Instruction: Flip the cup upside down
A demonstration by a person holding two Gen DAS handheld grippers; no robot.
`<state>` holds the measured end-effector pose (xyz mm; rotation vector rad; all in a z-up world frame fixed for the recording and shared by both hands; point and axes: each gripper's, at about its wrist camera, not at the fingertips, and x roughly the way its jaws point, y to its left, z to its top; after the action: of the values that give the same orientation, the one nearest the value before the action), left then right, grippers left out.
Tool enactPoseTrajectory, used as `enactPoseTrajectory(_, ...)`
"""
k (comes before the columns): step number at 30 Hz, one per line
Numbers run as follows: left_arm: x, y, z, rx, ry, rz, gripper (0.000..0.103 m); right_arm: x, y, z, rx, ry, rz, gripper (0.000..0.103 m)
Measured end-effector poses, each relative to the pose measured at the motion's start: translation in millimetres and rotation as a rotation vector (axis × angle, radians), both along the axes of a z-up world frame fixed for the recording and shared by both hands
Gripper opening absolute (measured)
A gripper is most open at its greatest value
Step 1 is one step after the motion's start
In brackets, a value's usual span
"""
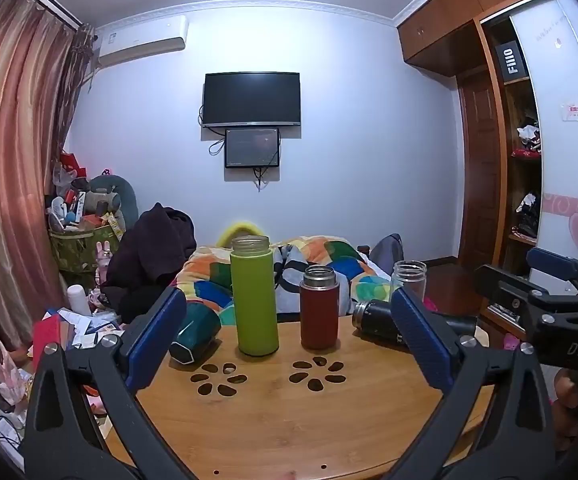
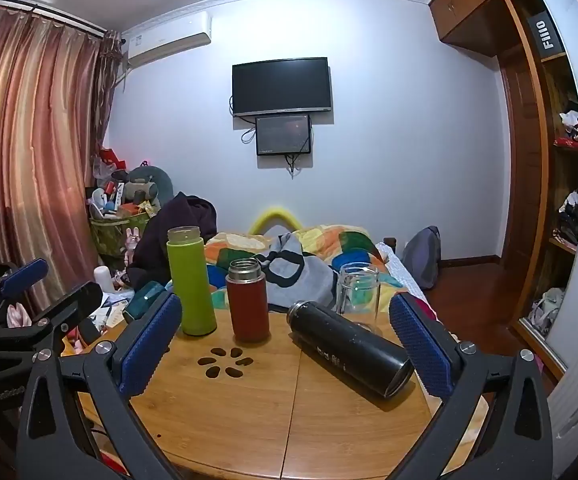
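Note:
Several cups stand or lie on a round wooden table point(image 1: 273, 420). A tall green flask point(image 1: 254, 296) and a shorter red flask point(image 1: 319, 307) stand upright with open mouths. A clear glass cup point(image 1: 409, 278) stands upright at the back right. A black flask point(image 2: 351, 346) lies on its side at the right, and a dark teal cup point(image 1: 194, 334) lies on its side at the left. My left gripper point(image 1: 289, 332) is open and empty, in front of the green and red flasks. My right gripper point(image 2: 285, 332) is open and empty, with the black flask between its fingers' span.
The table point(image 2: 249, 408) has flower-shaped cutouts point(image 1: 219, 378). Behind it lies a bed with a colourful quilt point(image 2: 329, 248) and dark clothes point(image 1: 153, 252). Clutter fills the floor at the left point(image 1: 77, 324). A wardrobe point(image 2: 549, 200) stands at the right.

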<state>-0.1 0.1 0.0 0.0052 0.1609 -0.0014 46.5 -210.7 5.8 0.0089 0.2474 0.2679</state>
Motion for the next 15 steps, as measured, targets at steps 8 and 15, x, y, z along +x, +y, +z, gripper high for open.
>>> enactPoseTrajectory(8,-6,-7,-1,0.017,-0.007,-0.025,0.103,0,0,0,0.010,-0.004,0.005,0.103)
enactPoseTrajectory(15,-11,-3,-1,0.015,-0.007,-0.009,0.103,-2,-1,5,0.006,-0.009,0.010,0.103)
